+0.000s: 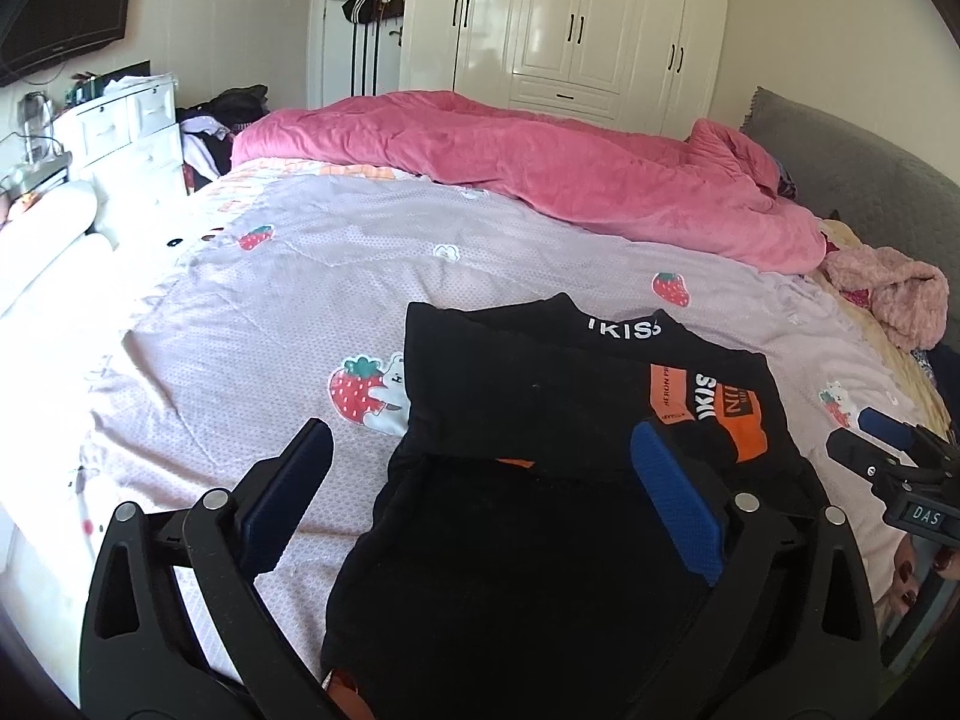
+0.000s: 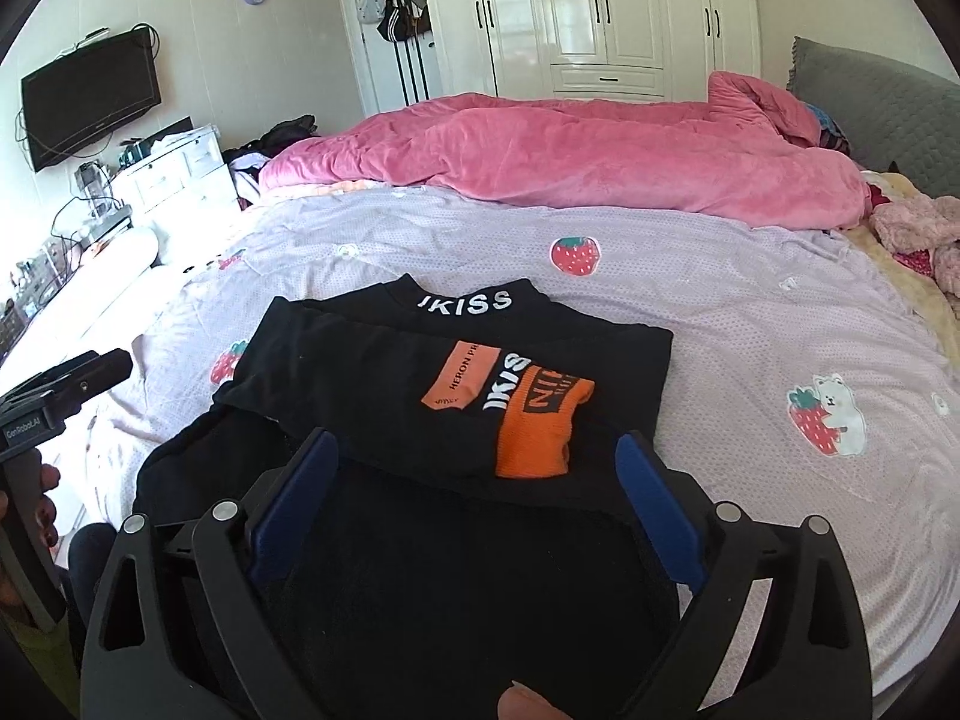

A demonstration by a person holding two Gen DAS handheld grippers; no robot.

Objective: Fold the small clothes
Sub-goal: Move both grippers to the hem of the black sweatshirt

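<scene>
A small black garment (image 1: 540, 420) with white "IKISS" lettering and orange patches lies partly folded on the lilac strawberry-print bed sheet (image 1: 270, 312). It also shows in the right wrist view (image 2: 420, 372), its sleeves folded in over the body. My left gripper (image 1: 480, 450) is open, hovering over the garment's near part, holding nothing. My right gripper (image 2: 477, 459) is open above the garment's lower half, empty. The right gripper also shows at the right edge of the left wrist view (image 1: 888, 444). The left gripper body shows at the left of the right wrist view (image 2: 66, 384).
A pink duvet (image 1: 540, 180) is bunched across the far side of the bed. A fluffy pink garment (image 1: 894, 294) lies at the right by the grey headboard (image 1: 840, 156). White drawers (image 1: 132, 126) and a wall TV (image 2: 90, 99) stand left; wardrobes (image 2: 600, 12) behind.
</scene>
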